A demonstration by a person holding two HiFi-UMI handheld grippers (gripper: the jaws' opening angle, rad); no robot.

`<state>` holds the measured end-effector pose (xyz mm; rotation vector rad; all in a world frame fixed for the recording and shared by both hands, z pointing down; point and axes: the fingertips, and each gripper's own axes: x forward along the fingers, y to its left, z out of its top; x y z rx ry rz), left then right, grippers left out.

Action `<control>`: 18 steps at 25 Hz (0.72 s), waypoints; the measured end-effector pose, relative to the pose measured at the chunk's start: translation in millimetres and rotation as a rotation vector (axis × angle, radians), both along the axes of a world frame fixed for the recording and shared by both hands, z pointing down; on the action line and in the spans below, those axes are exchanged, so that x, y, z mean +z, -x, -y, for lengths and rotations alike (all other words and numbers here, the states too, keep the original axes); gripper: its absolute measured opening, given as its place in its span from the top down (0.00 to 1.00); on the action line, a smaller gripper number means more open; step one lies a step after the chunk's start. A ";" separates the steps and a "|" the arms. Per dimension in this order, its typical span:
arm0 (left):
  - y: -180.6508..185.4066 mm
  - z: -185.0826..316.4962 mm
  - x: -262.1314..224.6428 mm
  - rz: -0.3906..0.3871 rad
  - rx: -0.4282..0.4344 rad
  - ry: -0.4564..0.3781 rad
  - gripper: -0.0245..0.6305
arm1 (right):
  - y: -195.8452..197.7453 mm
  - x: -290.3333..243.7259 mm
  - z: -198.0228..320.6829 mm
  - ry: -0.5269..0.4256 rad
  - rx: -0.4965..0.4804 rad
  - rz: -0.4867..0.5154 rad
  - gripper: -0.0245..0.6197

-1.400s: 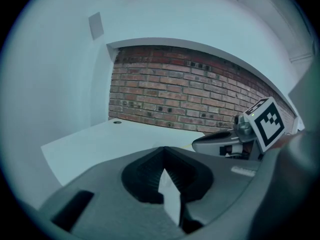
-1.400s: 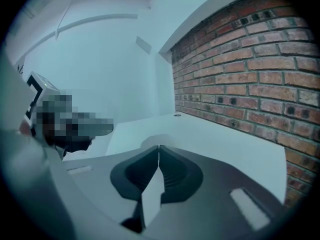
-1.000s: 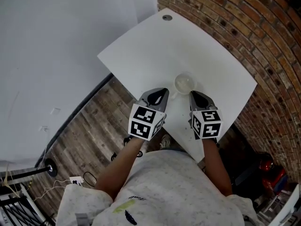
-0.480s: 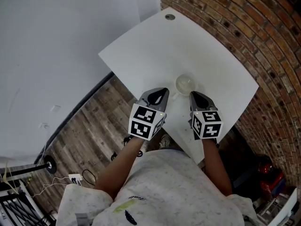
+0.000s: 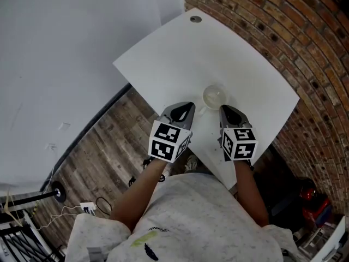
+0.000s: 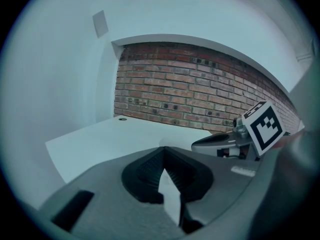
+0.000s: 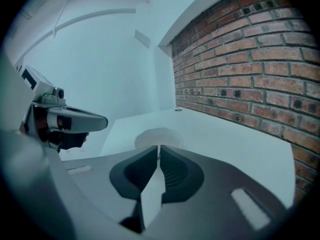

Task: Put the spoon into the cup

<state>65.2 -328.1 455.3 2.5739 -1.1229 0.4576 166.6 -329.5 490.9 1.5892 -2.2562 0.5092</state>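
Left gripper (image 5: 187, 108): jaws together, nothing between them; held low at the near edge of the table (image 5: 180, 53), just left of the cup.
Right gripper (image 5: 224, 109): jaws closed tip to tip, empty; just right of the cup.
Cup (image 5: 214, 96): upright, mouth up, just ahead of both tips and between them.
Spoon: not made out in any view.
Why: likely a ready pose flanking the cup; no grasp yet.

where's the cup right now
In the head view the cup stands on the white table, just ahead of and between the left gripper and right gripper.
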 end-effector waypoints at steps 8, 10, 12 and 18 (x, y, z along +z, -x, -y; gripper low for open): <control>7.0 -5.0 -3.1 -0.004 0.006 -0.004 0.97 | 0.0 -4.6 -4.4 -0.009 0.027 -0.006 0.91; 8.0 -7.3 -4.1 -0.006 0.013 -0.005 0.97 | 1.2 -8.5 -6.4 -0.016 0.035 -0.009 0.91; 8.3 -10.3 -5.6 -0.008 0.023 -0.007 0.97 | 2.1 -13.5 -9.0 -0.024 0.045 -0.009 0.91; 12.7 -21.4 -11.9 -0.015 0.051 -0.013 0.97 | 4.2 -32.6 -21.3 -0.057 0.078 -0.003 0.91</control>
